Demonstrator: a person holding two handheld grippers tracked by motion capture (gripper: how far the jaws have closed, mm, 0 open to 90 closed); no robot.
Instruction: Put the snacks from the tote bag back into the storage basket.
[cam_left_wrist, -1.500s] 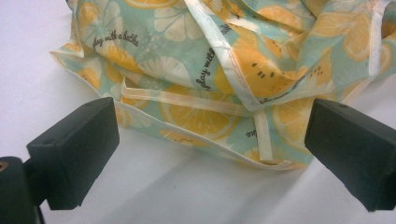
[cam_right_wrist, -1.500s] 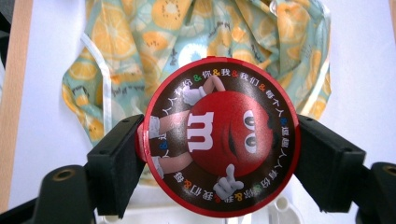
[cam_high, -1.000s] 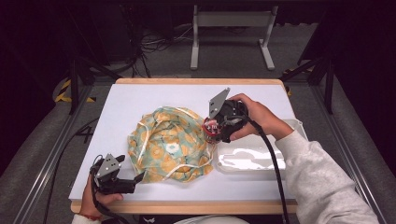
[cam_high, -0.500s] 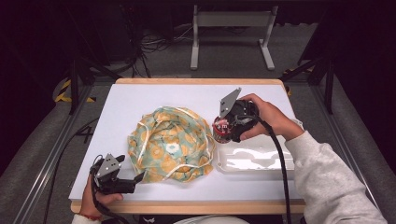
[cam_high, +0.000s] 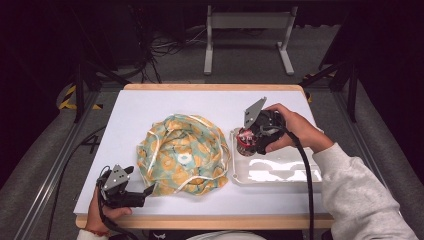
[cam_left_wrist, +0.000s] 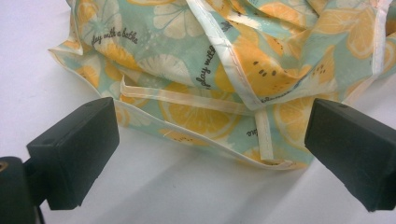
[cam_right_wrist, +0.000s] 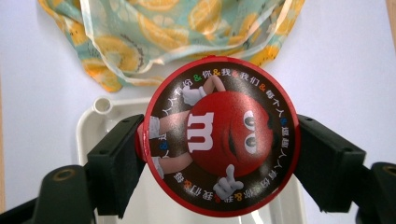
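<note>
Your right gripper (cam_right_wrist: 219, 154) pinched the red candy tin (cam_right_wrist: 219, 135) over the white tray (cam_right_wrist: 91, 123), apparently to set it inside.

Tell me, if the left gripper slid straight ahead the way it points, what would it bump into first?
Most likely the lemon-print cloth bag: its hem lies on the table just beyond the left gripper, whose jaws stand open.

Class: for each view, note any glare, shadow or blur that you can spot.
High view: overhead light glares white off the tray; the surroundings are dark. Left gripper view: soft shadow under the lemon-print cloth, print sharp. Right gripper view: slight sheen on the red round tin, cloth behind softer.
</note>
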